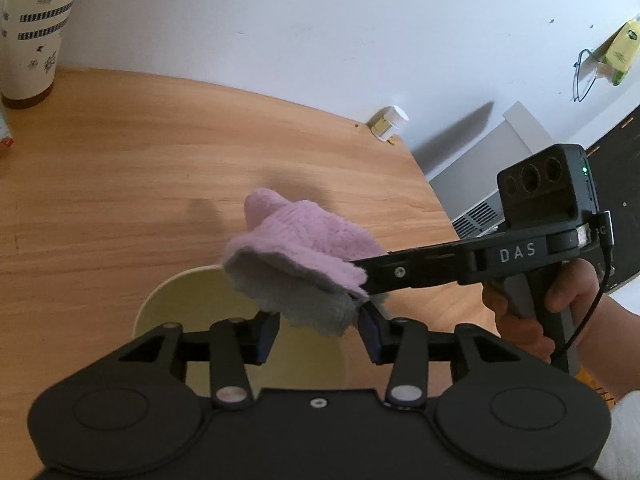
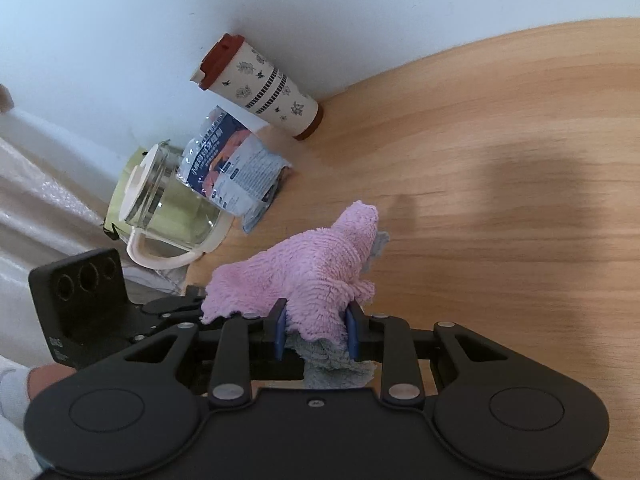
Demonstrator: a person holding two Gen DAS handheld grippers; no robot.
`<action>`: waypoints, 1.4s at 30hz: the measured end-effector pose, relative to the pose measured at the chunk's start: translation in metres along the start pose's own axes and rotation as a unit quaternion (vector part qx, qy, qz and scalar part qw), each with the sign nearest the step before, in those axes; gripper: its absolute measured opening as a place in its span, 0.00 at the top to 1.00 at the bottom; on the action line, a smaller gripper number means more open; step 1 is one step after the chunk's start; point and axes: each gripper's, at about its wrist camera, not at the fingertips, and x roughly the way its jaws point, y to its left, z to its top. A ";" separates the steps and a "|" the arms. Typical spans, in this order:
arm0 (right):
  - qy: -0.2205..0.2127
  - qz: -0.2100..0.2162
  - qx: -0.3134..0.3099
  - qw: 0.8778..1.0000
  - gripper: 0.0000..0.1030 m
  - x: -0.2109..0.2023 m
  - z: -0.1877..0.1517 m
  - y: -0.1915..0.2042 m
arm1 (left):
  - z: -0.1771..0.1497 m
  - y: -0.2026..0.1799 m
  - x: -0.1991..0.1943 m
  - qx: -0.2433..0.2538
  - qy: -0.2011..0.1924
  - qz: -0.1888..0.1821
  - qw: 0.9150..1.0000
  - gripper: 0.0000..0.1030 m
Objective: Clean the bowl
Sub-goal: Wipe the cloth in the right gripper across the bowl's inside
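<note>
Pale-green bowl [image 1: 188, 304] sits on the wooden table [image 1: 120, 184] between the left gripper's [image 1: 316, 330] parted fingers, while the right gripper [image 2: 316, 334] clamps a pink cloth [image 2: 304, 276] over its rim.

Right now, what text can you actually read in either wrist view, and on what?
"DAS": white letters on the side of the right gripper, seen from the left wrist.
Foil packet: printed label, too small and blurred to read.
Tumbler: leaf and band patterns only, no words.
Small jar and yellow pack on the wall: labels unreadable.
</note>
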 end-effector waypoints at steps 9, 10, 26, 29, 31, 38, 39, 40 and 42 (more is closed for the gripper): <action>0.019 0.020 0.028 0.999 0.69 0.002 0.000 -0.014 | -0.001 -0.012 0.015 0.028 -0.006 0.013 1.000 0.76; 0.021 0.022 0.029 0.999 0.69 0.002 -0.001 -0.014 | -0.003 -0.014 0.016 0.035 -0.006 0.017 0.999 0.80; 0.044 0.030 0.039 0.998 0.69 0.046 0.031 -0.017 | -0.024 -0.003 -0.003 0.018 0.012 0.006 1.000 0.90; 0.048 0.035 0.054 0.997 0.69 0.049 0.027 -0.022 | -0.020 0.001 -0.008 -0.006 0.010 0.004 1.000 0.83; 0.050 0.043 0.056 0.996 0.69 0.047 0.024 -0.020 | -0.013 0.004 -0.010 -0.025 0.000 0.006 1.000 0.64; 0.053 0.070 0.074 0.993 0.69 0.038 0.007 -0.018 | -0.008 0.001 -0.008 -0.014 0.010 0.022 1.000 0.71; 0.052 0.072 0.078 0.993 0.69 0.037 0.006 -0.019 | -0.009 -0.002 -0.009 -0.004 0.008 0.020 1.000 0.76; 0.051 0.073 0.081 0.993 0.69 0.036 0.005 -0.020 | -0.012 -0.005 -0.010 0.011 0.006 0.017 1.000 0.80; 0.046 0.074 0.085 0.993 0.69 0.032 0.004 -0.023 | -0.015 -0.008 -0.011 0.031 0.006 0.016 0.999 0.85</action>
